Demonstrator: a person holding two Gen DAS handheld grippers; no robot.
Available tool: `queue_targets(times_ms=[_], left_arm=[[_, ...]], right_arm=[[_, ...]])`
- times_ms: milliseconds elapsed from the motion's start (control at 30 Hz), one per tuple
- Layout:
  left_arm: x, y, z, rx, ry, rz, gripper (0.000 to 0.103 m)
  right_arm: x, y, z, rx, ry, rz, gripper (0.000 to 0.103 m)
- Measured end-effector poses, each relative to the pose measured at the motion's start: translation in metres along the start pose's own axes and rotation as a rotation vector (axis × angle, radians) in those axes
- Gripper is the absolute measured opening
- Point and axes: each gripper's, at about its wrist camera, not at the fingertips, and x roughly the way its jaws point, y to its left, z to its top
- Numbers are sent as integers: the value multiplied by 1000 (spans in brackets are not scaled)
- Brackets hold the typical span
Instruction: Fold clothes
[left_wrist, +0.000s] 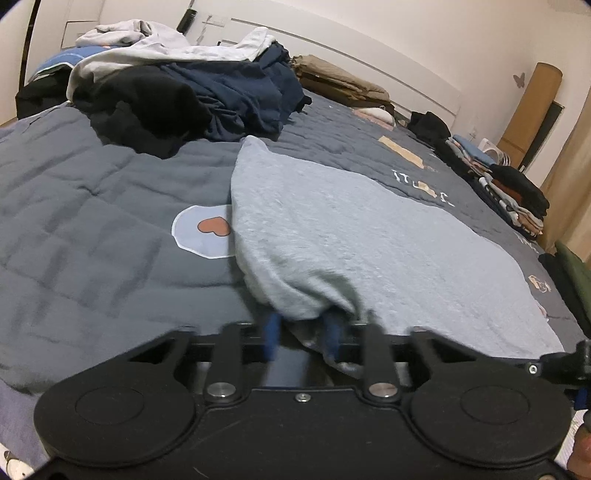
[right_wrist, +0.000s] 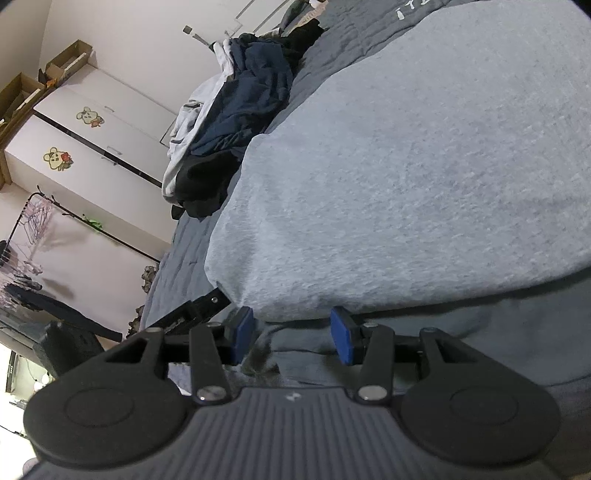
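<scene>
A light grey garment (left_wrist: 369, 236) lies spread on the blue-grey quilt (left_wrist: 92, 206). My left gripper (left_wrist: 302, 326) is at its near left corner. Bunched cloth fills the space between the blue fingers (left_wrist: 272, 332) and hides their tips, so it is shut on that corner. In the right wrist view the same garment (right_wrist: 406, 155) fills the frame. My right gripper (right_wrist: 291, 330) stands open at the garment's near edge, its blue pads (right_wrist: 341, 334) apart and the hem just beyond them. A black part of the left gripper (right_wrist: 201, 306) shows close at its left.
A heap of unfolded dark blue, black and white clothes (left_wrist: 177, 88) lies at the far left of the bed. Folded stacks (left_wrist: 509, 192) line the right edge, and tan folded items (left_wrist: 340, 79) sit near the headboard. White wardrobes (right_wrist: 96, 133) and a clothes rack (right_wrist: 44, 221) stand beside the bed.
</scene>
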Motion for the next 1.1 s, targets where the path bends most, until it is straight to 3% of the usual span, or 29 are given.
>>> queue_targets(times_ms=[167, 433, 500, 567, 633, 700, 733, 900, 1100], left_arm=[[-22, 14, 13, -17, -47, 26, 5], [-51, 42, 21, -9, -8, 187, 0], [-55, 50, 22, -33, 31, 163, 0], [-60, 51, 20, -55, 14, 129, 2], [-60, 53, 17, -124, 10, 70, 11], [-58, 57, 15, -230, 12, 3, 53], [-57, 59, 13, -286, 4, -23, 57], [-44, 57, 1, -453, 18, -127, 57], [-15, 59, -2, -565, 31, -146, 57]], right_arm=[[0, 0, 2, 2, -12, -9, 45], [3, -11, 2, 29, -20, -62, 45], [3, -10, 2, 27, -22, -64, 45], [3, -9, 2, 23, -22, -66, 45], [3, -8, 2, 27, -24, -62, 45], [2, -6, 2, 30, -28, -57, 45], [1, -5, 1, 27, -34, -52, 45], [-3, -2, 0, 26, -44, -29, 45], [-6, -6, -3, 43, -58, -31, 45]])
